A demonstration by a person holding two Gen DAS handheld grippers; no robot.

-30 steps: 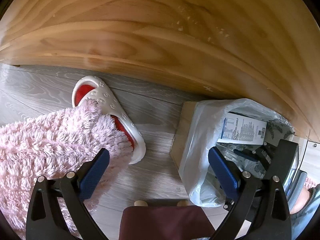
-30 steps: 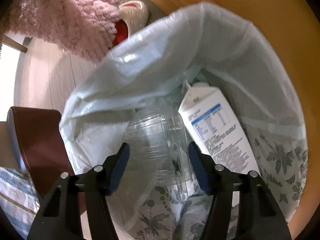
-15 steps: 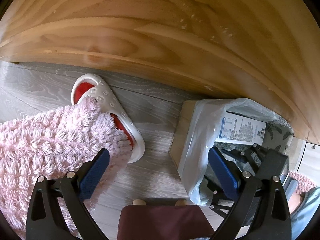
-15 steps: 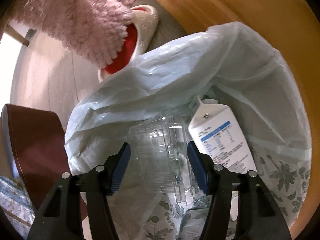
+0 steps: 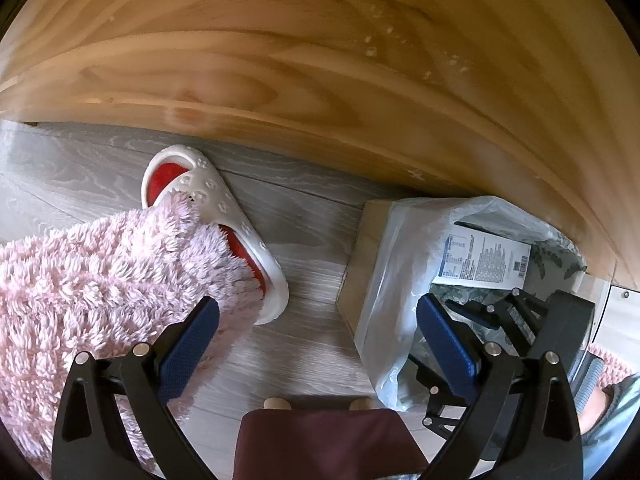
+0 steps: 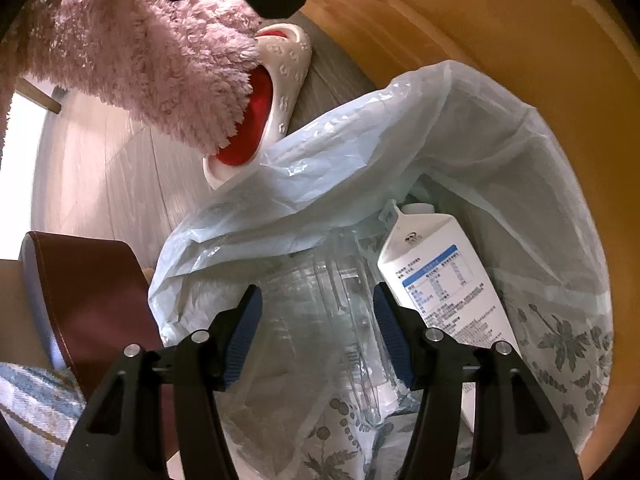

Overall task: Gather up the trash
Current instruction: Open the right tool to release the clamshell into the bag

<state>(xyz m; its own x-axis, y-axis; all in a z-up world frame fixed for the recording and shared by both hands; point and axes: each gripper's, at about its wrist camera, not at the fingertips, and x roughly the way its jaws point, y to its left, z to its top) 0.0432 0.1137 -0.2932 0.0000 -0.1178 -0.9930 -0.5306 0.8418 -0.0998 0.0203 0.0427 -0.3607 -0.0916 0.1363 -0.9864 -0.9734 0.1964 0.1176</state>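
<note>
**A:** Your right gripper [image 6: 318, 326] hangs over the lined bin [image 5: 362, 256], jaws spread and empty. Below them, inside the bag [image 6: 400, 128], lie a clear plastic container [image 6: 320, 320] and a white carton [image 6: 444, 292].

**B:** So those two count as collected?

**A:** By the look of it, yes; both sit below the bag's rim. Your left gripper [image 5: 318, 338] is also released, holding nothing, above the grey floor [image 5: 80, 172] between a pink fluffy throw [image 5: 100, 272] and the bin.

**B:** Anything left?

**A:** No loose trash shows on the visible floor, only a white-and-red slipper [image 5: 212, 196]. What lies outside these views you cannot tell.
</note>
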